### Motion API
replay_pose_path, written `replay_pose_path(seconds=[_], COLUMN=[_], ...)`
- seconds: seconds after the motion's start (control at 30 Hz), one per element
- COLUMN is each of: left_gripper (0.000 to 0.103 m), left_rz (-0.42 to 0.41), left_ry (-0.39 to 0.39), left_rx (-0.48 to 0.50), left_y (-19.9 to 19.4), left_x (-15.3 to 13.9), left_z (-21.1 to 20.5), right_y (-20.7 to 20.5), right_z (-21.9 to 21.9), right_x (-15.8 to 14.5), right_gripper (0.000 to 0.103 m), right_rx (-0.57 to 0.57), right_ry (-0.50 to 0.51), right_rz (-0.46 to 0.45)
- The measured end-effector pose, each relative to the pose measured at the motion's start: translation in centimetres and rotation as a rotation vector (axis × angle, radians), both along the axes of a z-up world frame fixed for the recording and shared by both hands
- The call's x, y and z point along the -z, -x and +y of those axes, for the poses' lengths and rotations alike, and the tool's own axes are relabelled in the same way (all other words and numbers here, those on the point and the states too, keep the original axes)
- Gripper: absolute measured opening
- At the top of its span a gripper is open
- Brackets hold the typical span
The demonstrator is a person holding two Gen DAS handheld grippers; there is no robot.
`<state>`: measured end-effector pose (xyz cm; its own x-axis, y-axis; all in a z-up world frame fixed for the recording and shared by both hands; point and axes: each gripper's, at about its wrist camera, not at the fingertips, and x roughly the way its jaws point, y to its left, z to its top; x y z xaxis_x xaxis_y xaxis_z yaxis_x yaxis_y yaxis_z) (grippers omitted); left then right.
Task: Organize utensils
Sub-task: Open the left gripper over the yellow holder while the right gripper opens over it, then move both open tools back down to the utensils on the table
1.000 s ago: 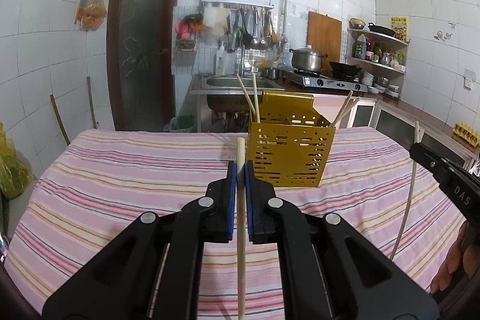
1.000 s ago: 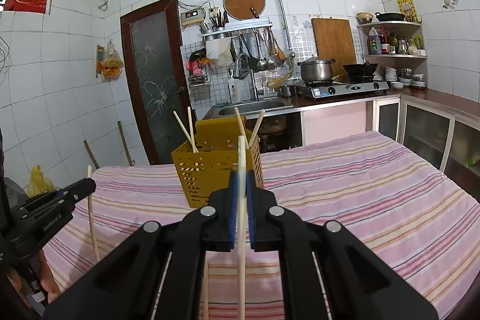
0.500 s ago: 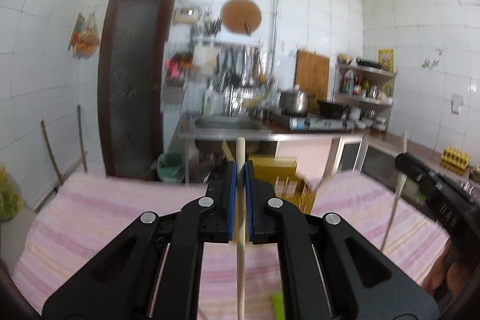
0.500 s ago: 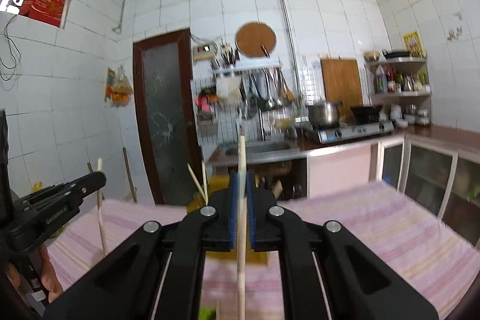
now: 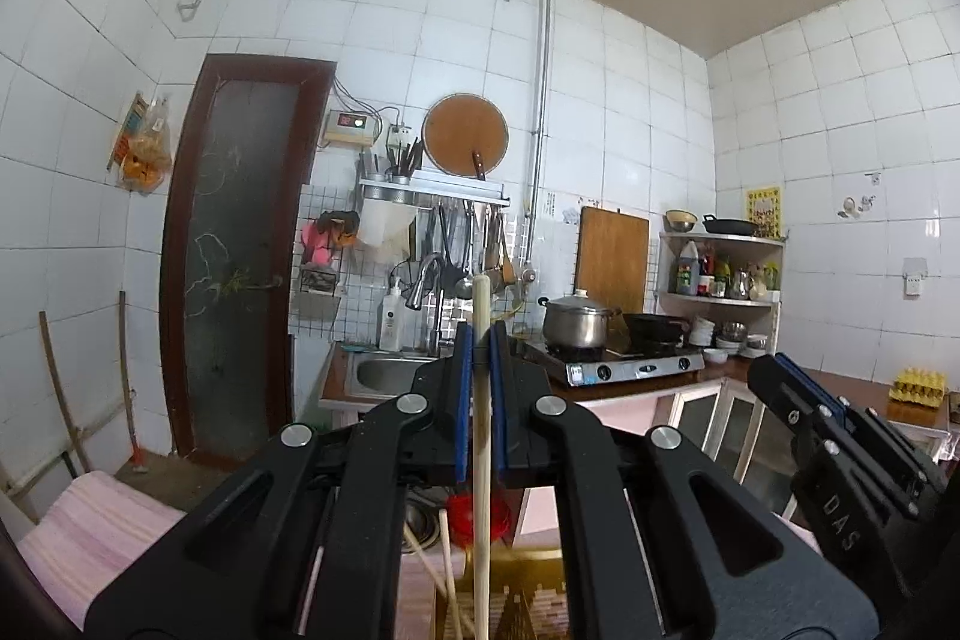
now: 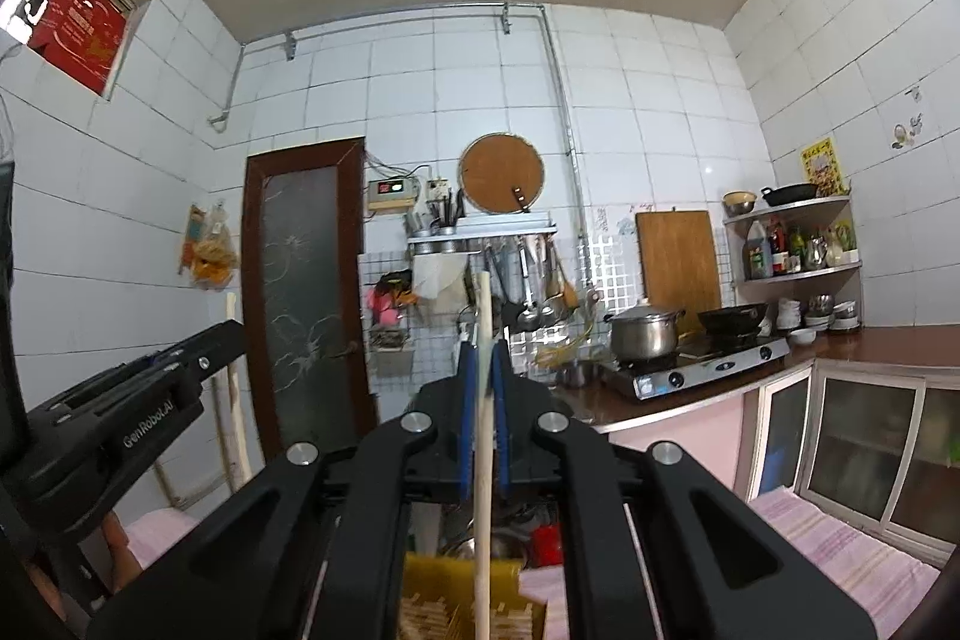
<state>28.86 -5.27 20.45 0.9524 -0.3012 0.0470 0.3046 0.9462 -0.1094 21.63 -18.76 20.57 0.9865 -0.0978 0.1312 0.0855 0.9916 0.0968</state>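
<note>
My left gripper is shut on a pale wooden chopstick held upright, its lower end over the yellow perforated utensil holder at the bottom of the left wrist view, where other chopsticks stand. My right gripper is shut on another wooden chopstick, also upright above the same yellow holder. The right gripper also shows in the left wrist view, and the left gripper in the right wrist view, with its chopstick.
The pink striped tablecloth shows at the lower edges. Beyond the table stand a sink, a gas stove with a pot, hanging kitchen tools, a corner shelf and a dark door.
Both grippers have tilted upward and moved closer above the yellow holder, each still holding its chopstick; the table has nearly dropped out of view.
</note>
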Motion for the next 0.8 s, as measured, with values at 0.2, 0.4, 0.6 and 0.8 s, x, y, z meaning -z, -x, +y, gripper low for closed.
replay_pose_path(seconds=[0.2,0.4,0.6,0.8], left_gripper=[0.004,0.004,0.011,0.088], left_rz=[-0.002,0.083,0.149,0.172], left_ry=[-0.006,-0.013,-0.035,-0.081], left_rx=[-0.017,-0.020,-0.014,-0.090], left_y=[-5.2,-8.4,-8.0,-3.6], left_x=[3.1,8.0,7.9,4.0], left_z=[-1.2,-1.7,-0.7,1.5], right_y=[-4.2,-6.9,-7.4,-5.4], right_z=[-0.5,-0.5,-1.4,-3.3], right_x=[1.9,5.2,5.5,3.0], right_gripper=[0.006,0.006,0.007,0.063], right_rx=[0.033,0.051,0.057,0.107], right_ry=[0.007,0.031,0.037,0.050], right_rz=[-0.003,0.068,0.154,0.299])
